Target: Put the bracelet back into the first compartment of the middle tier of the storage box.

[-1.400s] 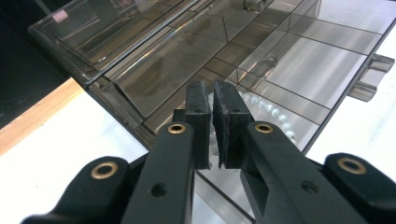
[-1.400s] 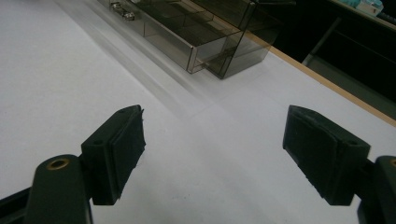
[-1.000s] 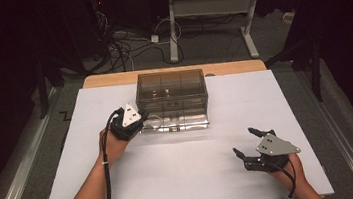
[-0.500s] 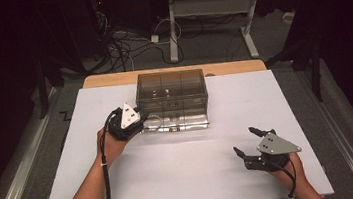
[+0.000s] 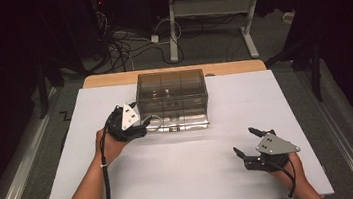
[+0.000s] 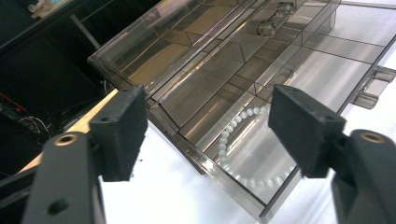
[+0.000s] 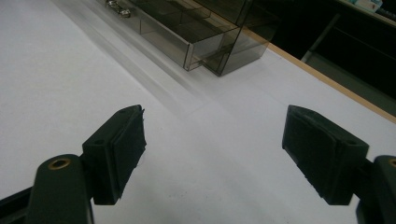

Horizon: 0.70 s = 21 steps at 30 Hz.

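Observation:
A smoky clear drawer box [image 5: 170,87] stands at the table's back middle, with its bottom drawer [image 5: 187,123] pulled out toward me. A white bead bracelet [image 6: 224,140] lies on the floor of that drawer [image 6: 327,74], near its left end. My left gripper [image 5: 146,125] hovers over that end. Its jaws have just been opening and now stand wide apart [image 6: 208,135], with nothing between the pads and the bracelet lying below the gap. My right gripper [image 5: 243,141] rests low at the front right, open and holding nothing [image 7: 212,151].
The box sits on a white sheet [image 5: 188,173] over a wooden tabletop [image 5: 112,79]. Beyond the far edge are dark floor, cables [image 5: 123,45] and a desk frame [image 5: 204,10].
The left hand has shifted only slightly at the drawer's left end. The right hand and gripper have kept still.

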Tool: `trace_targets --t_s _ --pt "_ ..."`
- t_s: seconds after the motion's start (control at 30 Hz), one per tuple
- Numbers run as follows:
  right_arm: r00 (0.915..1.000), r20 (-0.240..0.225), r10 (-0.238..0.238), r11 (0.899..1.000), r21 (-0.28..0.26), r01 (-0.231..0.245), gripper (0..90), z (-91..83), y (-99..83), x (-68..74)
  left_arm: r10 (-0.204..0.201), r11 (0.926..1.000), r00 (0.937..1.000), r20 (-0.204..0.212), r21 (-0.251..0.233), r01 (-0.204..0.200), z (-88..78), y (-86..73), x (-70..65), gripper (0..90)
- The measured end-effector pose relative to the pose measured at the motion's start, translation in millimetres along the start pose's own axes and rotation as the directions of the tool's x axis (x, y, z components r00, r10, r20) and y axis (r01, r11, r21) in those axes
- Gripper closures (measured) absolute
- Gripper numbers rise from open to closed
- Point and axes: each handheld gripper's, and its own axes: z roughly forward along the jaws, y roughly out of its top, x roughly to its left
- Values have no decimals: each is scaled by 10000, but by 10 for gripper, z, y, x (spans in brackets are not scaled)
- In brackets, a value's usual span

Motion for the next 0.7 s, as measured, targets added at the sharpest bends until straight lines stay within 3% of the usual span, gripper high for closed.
trace_targets --t_s 0.53,0.7 --pt "10000 -45 52 10000 45 -51 221 14 -1 15 -304 9985 9988 389 -444 321 -143 -13 -65 213" --pt "10000 -40 73 10000 62 -73 220 13 0 21 -735 9943 9961 479 -737 769 -245 -75 -53 214"
